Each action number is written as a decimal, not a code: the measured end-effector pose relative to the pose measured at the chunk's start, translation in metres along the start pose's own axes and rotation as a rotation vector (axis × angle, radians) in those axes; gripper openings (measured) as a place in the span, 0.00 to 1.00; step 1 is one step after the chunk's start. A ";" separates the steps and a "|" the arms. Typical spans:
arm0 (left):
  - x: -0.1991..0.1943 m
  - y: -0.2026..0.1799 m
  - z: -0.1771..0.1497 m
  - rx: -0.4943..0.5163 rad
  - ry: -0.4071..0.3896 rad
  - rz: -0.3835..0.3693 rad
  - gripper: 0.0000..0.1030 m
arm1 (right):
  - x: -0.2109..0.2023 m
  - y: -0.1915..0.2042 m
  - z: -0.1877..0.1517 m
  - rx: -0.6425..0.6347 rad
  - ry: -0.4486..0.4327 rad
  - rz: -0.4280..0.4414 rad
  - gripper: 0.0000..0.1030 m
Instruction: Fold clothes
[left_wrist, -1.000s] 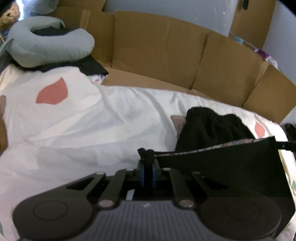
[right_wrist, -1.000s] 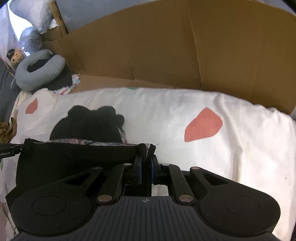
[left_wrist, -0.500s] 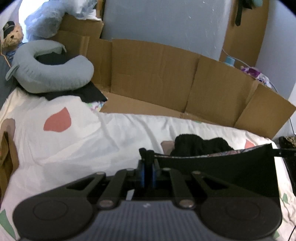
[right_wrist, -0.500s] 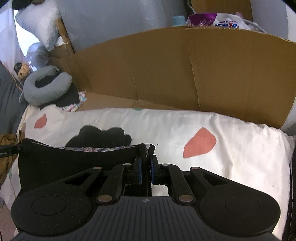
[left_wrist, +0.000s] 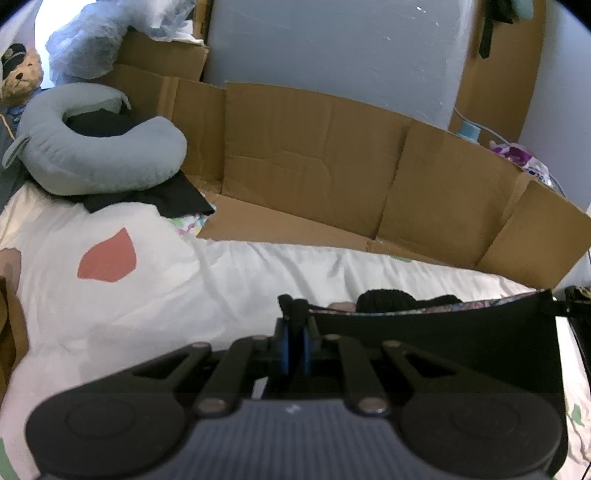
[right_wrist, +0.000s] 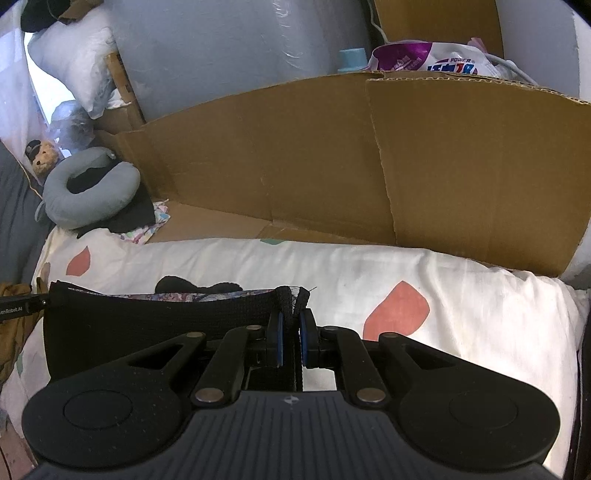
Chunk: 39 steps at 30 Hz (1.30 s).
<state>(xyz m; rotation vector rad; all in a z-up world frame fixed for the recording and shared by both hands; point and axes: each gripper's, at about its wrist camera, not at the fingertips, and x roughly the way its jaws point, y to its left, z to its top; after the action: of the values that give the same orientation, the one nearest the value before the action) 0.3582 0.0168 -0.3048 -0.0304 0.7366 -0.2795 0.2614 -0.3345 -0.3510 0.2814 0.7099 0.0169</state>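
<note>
A black garment with a patterned inner edge hangs stretched between my two grippers above the white bed sheet. My left gripper is shut on its left top corner. My right gripper is shut on its right top corner; the garment spreads to the left in the right wrist view. Its lower part is hidden behind the gripper bodies. A second black, fuzzy garment lies bunched on the sheet behind the held one, also in the right wrist view.
A brown cardboard wall stands along the bed's far edge. A grey neck pillow on dark cloth lies at the far left, a teddy bear beyond it. A detergent bag sits behind the cardboard.
Both grippers have risen with the black garment, lifting it off the sheet. The views now tilt up, showing more of the cardboard and the wall; the fuzzy garment sits lower behind the held edge.
</note>
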 end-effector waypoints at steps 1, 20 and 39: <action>0.003 0.000 0.001 0.001 0.001 0.000 0.08 | 0.002 0.000 0.000 -0.002 0.000 -0.002 0.07; 0.036 0.006 0.001 0.014 0.034 0.004 0.08 | 0.031 -0.012 0.001 -0.010 0.023 -0.017 0.07; 0.066 -0.010 0.019 0.074 0.014 -0.044 0.08 | 0.035 -0.021 0.003 0.000 0.032 -0.104 0.07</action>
<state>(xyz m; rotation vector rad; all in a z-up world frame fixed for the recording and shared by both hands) 0.4151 -0.0111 -0.3331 0.0256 0.7398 -0.3491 0.2881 -0.3519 -0.3764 0.2441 0.7555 -0.0777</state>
